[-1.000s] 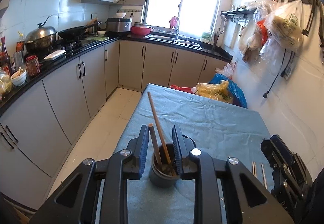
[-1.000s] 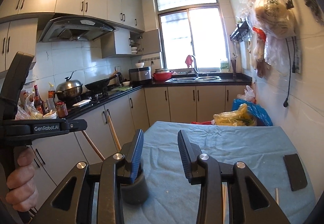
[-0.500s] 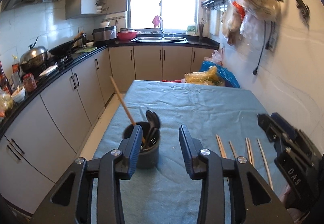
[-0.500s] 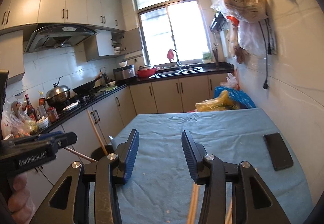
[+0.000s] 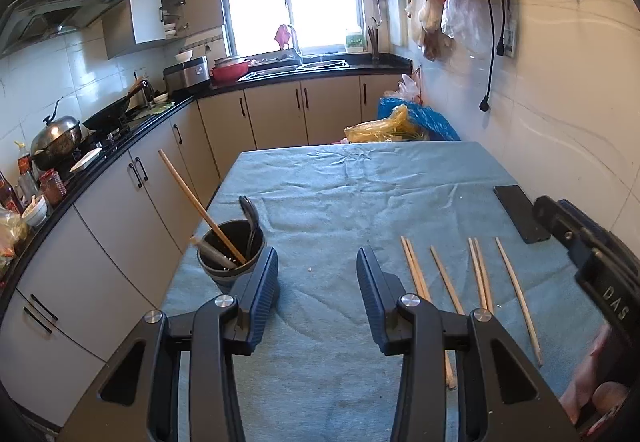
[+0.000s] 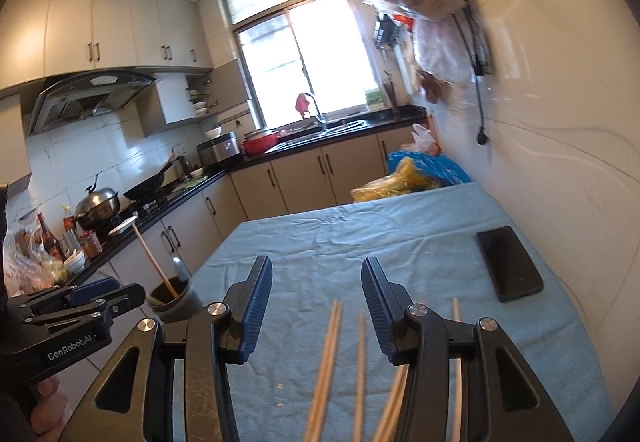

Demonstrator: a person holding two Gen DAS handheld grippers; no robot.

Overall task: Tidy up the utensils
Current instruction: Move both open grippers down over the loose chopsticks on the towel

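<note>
A dark grey utensil cup (image 5: 232, 258) stands near the left edge of the blue-clothed table (image 5: 360, 186). It holds a long wooden chopstick (image 5: 192, 200) and a dark spoon (image 5: 250, 212). Several wooden chopsticks (image 5: 448, 278) lie loose on the cloth to the right. My left gripper (image 5: 318, 274) is open and empty, just right of the cup. My right gripper (image 6: 316, 292) is open and empty above the loose chopsticks (image 6: 334, 346). The cup also shows in the right wrist view (image 6: 174, 298), at the left.
A black phone (image 5: 520, 212) lies at the table's right side by the tiled wall; it also shows in the right wrist view (image 6: 508, 262). Plastic bags (image 5: 400, 122) sit beyond the far edge. Kitchen counter and cabinets (image 5: 132, 178) run along the left.
My left gripper opened, let go of the cup and pulled back to the right. My right gripper moved right, away from the cup, and now hangs over the loose chopsticks.
</note>
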